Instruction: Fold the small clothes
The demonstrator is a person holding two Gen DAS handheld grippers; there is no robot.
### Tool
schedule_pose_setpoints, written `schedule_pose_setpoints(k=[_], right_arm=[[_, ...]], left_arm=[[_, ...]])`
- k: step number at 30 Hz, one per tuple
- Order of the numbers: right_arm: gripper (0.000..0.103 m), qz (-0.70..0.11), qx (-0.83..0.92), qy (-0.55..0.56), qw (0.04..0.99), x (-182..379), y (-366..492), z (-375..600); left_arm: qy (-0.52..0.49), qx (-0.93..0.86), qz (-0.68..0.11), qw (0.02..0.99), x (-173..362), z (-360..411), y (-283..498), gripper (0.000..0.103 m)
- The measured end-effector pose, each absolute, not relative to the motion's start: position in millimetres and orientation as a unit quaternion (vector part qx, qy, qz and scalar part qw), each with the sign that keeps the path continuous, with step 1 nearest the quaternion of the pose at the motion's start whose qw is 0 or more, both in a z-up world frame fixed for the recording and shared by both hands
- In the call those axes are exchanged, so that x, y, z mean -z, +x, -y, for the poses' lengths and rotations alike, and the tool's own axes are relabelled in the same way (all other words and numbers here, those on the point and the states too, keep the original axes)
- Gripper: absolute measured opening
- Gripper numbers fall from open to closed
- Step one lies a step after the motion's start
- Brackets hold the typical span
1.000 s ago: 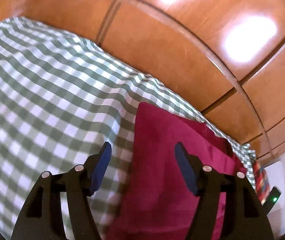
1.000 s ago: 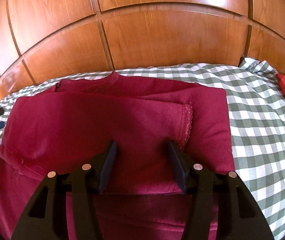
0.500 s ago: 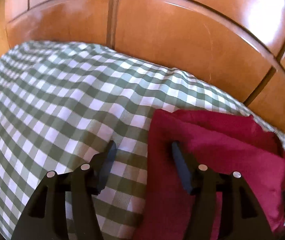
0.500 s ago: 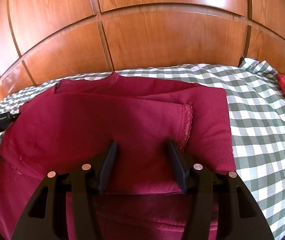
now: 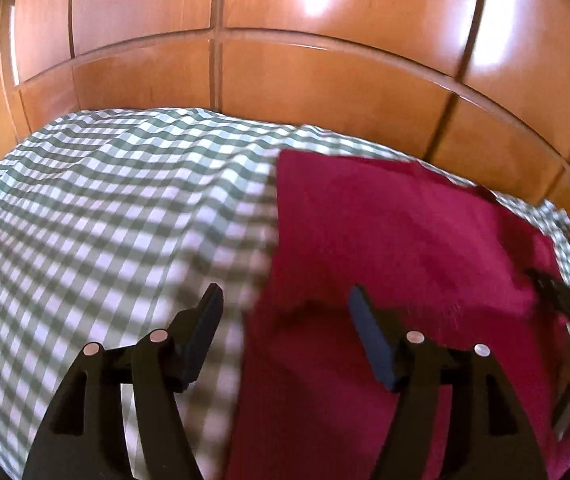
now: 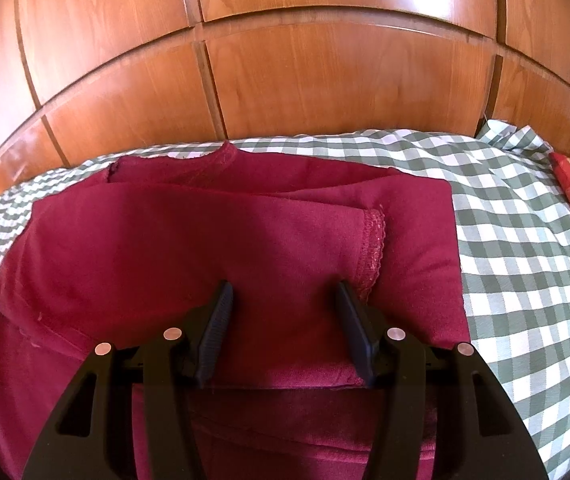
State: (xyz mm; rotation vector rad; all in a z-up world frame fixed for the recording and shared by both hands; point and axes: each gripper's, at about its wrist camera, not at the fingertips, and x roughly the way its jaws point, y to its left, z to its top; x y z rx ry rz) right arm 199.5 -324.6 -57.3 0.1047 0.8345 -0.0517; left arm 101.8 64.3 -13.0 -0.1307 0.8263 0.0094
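The dark red knit top [image 6: 213, 248] is lying mid-frame on the green-and-white checked bedcover [image 6: 525, 240], sleeve already folded across; the lengthwise folds are remaining. The left claw [image 5: 283, 300] and right claw [image 6: 283, 296] are hovering released, gripping nothing.

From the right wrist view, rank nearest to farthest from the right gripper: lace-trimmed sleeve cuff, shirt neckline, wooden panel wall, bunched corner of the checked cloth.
1. lace-trimmed sleeve cuff, just beyond the right gripper's right-hand finger.
2. shirt neckline, at the garment's far edge, slightly left.
3. bunched corner of the checked cloth, far right, and wooden panel wall, straight behind: too close to call.
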Motion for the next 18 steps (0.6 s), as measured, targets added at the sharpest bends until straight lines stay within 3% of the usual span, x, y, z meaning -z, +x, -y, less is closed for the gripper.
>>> schedule_pose_setpoints(k=[3, 7, 18], right_arm=[[0.056, -0.417, 0.038, 0.031, 0.908, 52.2, 201.5, 319.2], [0.075, -0.435, 0.033, 0.043, 0.899, 38.1, 195.7, 315.1], [0.075, -0.451, 0.027, 0.074, 0.889, 33.8, 125.1, 339.9]], left_arm=[[-0.053, 0.001, -0.397, 0.916, 7.9, -63.3, 77.7, 0.069], [-0.061, 0.006, -0.4, 0.914, 9.7, -69.4, 55.0, 0.07], [-0.07, -0.004, -0.409, 0.91, 20.2, -88.7, 28.4, 0.07]])
